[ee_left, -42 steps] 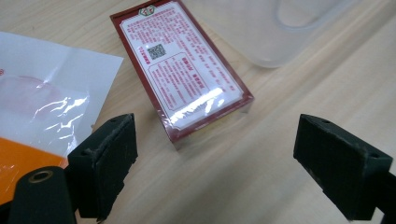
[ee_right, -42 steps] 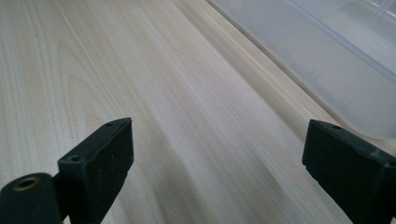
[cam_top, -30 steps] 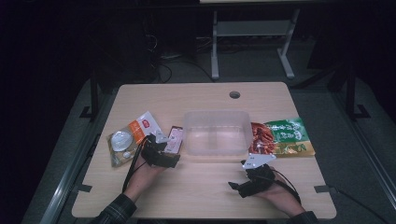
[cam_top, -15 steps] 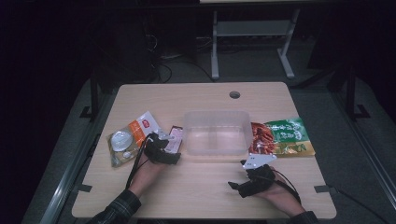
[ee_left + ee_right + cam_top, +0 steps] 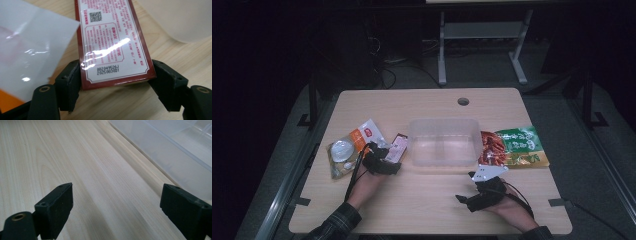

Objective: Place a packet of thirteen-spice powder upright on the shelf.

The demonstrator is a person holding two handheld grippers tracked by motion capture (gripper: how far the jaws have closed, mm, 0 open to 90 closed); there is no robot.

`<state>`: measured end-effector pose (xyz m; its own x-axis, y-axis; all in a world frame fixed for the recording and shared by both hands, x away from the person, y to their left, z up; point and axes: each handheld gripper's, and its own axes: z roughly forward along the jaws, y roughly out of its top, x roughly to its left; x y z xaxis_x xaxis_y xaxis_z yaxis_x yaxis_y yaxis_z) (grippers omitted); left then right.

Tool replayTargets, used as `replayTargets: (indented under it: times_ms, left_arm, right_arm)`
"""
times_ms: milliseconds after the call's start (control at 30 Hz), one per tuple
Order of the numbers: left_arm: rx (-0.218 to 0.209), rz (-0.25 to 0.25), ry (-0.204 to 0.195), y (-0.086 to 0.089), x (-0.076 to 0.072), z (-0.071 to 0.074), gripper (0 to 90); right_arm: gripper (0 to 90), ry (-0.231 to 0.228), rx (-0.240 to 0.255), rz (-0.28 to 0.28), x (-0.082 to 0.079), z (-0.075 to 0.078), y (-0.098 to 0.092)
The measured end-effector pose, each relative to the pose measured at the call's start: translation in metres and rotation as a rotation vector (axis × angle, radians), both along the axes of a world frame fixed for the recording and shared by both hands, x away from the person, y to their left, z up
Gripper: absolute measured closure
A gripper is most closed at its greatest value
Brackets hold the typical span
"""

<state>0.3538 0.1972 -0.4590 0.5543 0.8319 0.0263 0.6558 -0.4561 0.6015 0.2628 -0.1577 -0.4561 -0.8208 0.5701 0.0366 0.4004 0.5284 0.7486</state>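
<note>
A flat packet [image 5: 397, 148] with a dark red border and a white printed label [image 5: 112, 45] lies on the table, left of a clear plastic container [image 5: 442, 121]. My left gripper [image 5: 382, 162] reaches over its near end. In the left gripper view the left gripper [image 5: 116, 72] has just been closing, and both pads now touch the packet's two long edges. My right gripper [image 5: 464, 200] rests low on the wood at the front right. In the right gripper view the right gripper [image 5: 116, 202] stands wide open over bare wood, beside the container's wall [image 5: 180, 157].
A white and orange pouch [image 5: 349, 150] lies just left of the packet, its glossy corner [image 5: 30, 50] close to my left jaw. A red and green snack bag [image 5: 512, 147] lies right of the container. The wooden table [image 5: 422, 205] has a cable hole [image 5: 463, 101] at the back.
The left hand has shifted slightly towards the packet. The right hand has stayed where it was.
</note>
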Motion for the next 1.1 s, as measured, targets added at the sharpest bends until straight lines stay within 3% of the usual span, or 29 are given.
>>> replayTargets:
  times_ms: [267,500,767,900,1033,1100]
  left_arm:
    - [0.011,-0.005,0.015,0.005,-0.003,0.003,31.4]
    - [0.006,-0.026,0.033,0.012,-0.016,0.007,31.5]
    - [0.029,-0.089,0.052,0.031,-0.037,0.015,31.5]
    - [0.006,-0.115,0.071,0.041,-0.045,0.016,31.6]
    - [-0.013,-0.187,0.073,0.054,-0.052,0.017,31.6]
    - [-0.013,-0.199,0.072,0.056,-0.055,0.018,31.6]
  right_arm:
    - [11.3,-0.001,0.007,0.002,0.000,0.000,0.000]
    - [11.3,-0.004,0.013,0.001,0.000,0.001,-0.001]
    - [11.5,-0.003,0.013,0.007,0.001,0.000,0.000]
    - [11.5,-0.002,0.011,0.013,0.001,0.000,0.001]
    - [11.7,-0.004,0.007,0.017,0.001,0.000,0.001]
    - [11.7,-0.005,0.008,0.019,0.001,0.000,0.001]
